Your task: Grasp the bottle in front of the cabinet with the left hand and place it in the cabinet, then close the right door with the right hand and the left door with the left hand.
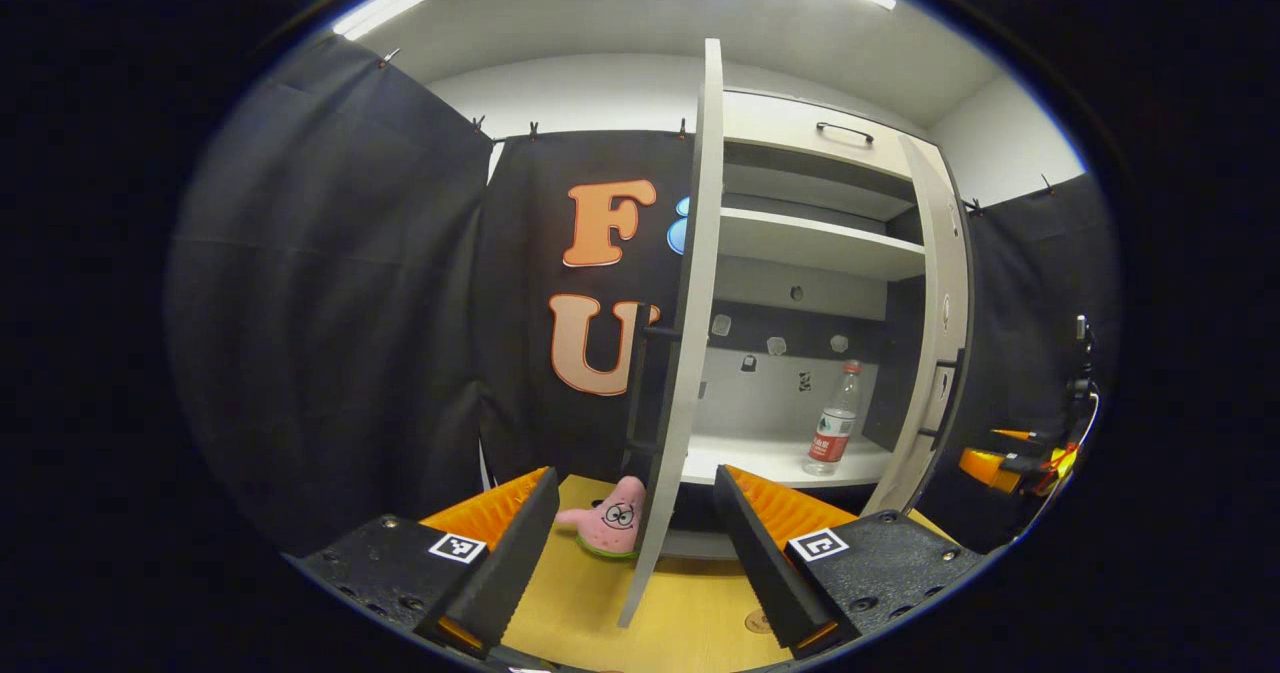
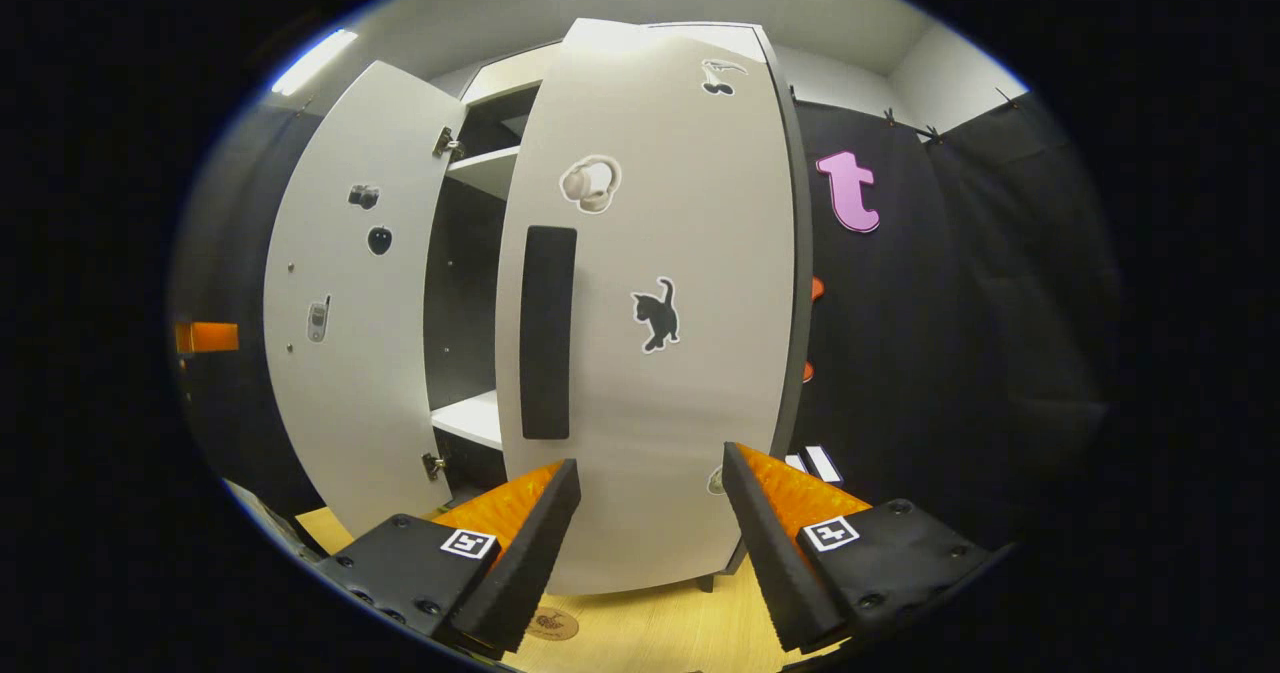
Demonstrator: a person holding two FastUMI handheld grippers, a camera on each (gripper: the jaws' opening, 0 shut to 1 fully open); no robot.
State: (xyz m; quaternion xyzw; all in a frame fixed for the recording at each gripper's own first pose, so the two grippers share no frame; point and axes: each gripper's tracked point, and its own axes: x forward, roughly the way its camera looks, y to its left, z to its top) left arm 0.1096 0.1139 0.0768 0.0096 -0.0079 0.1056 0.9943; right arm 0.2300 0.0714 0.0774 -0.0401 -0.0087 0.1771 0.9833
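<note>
In the left gripper view, the left gripper (image 1: 636, 538) sits at the bottom with its fingers spread apart and nothing between them. Beneath it is a wooden table (image 1: 690, 618). Just past the fingers, a pink star toy (image 1: 612, 525) lies on the table, partly hidden behind the edge of the cabinet's left door (image 1: 685, 353), which stands open and is seen almost edge-on between the fingers. Beyond the door is the cabinet (image 1: 810, 243), with an upper shelf and a lower white shelf. The bottle (image 1: 834, 423), clear with a red label and red cap, stands upright on the lower shelf, toward its right side, near the right door (image 1: 935, 323). At the far right edge, part of another gripper (image 1: 1010, 463) shows against the black wall.

In the right gripper view, the right gripper (image 2: 648, 543) also has its fingers apart, holding nothing. Close ahead is the outer face of the right door (image 2: 680, 353), with a dark handle (image 2: 547, 333) and a cat sticker (image 2: 657, 313). It is partly closed. Behind it to the left, the left door (image 2: 345, 323) swings wide open, showing its inner face.
</note>
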